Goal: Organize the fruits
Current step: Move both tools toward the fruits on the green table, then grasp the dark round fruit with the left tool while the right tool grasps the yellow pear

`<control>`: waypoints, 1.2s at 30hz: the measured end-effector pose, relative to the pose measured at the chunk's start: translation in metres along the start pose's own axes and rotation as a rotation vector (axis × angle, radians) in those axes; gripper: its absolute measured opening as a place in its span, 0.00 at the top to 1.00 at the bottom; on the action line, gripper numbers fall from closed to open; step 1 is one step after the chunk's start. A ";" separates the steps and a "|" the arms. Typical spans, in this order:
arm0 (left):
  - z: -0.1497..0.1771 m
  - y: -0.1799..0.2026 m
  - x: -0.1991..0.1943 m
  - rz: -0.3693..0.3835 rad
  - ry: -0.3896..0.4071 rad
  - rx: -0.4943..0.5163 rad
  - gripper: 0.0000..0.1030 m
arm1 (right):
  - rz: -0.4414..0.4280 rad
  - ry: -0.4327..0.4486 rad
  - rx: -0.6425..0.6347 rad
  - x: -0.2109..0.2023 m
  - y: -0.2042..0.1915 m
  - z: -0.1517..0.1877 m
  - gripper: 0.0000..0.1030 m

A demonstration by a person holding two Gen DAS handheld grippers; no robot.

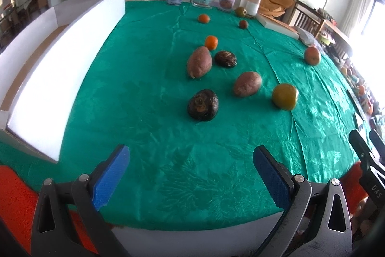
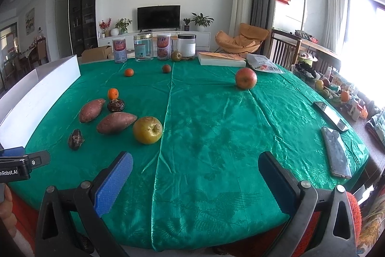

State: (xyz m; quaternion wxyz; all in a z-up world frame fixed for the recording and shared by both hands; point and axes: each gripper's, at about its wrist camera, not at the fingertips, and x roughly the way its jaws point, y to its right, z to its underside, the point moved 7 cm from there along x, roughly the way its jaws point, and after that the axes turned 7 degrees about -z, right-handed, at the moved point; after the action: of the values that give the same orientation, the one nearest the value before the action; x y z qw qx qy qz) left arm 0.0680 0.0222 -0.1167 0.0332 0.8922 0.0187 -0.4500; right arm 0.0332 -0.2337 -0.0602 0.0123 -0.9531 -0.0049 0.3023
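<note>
Green tablecloth (image 2: 204,112) holds scattered fruit; both tools (image 1: 191,175) (image 2: 196,181) gape empty.

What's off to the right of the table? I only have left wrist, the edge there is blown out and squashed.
Observer: Two phones lie flat on the green cloth near the right edge, one behind the other.
Operator: The reddish fruit far right, apple or something else?
Observer: Apple. The right wrist view shows the red apple with its stem dimple facing the camera, standing alone, apart from the other produce.
Operator: Right gripper state? I only see its side.
Observer: The right gripper is open, jaws wide apart, nothing between them, over bare cloth at the near edge.
Operator: And the yellow-green one?
Observer: Also an apple; the yellow-green apple shows its stem and looks wrinkled.
</note>
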 end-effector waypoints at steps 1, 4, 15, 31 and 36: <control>0.000 0.001 0.001 -0.002 -0.003 0.005 0.01 | -0.001 -0.002 0.002 0.000 0.001 0.001 0.00; 0.001 0.003 0.005 -0.017 -0.012 0.021 0.01 | -0.004 -0.005 0.016 0.002 0.005 0.002 0.00; 0.000 -0.005 0.017 -0.012 -0.046 0.021 0.01 | -0.015 -0.026 0.021 0.007 0.006 0.007 0.00; -0.012 -0.005 0.017 0.037 0.025 0.062 0.01 | -0.090 0.002 -0.035 0.009 -0.013 0.006 0.00; -0.026 0.013 0.042 0.122 -0.011 0.152 0.01 | -0.094 -0.016 -0.053 0.013 -0.019 0.009 0.00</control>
State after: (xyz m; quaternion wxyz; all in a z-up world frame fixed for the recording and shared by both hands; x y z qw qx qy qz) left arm 0.1149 0.0115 -0.1346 -0.0071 0.8893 -0.0703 -0.4519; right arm 0.0385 -0.2148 -0.0749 0.0013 -0.9494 -0.0578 0.3086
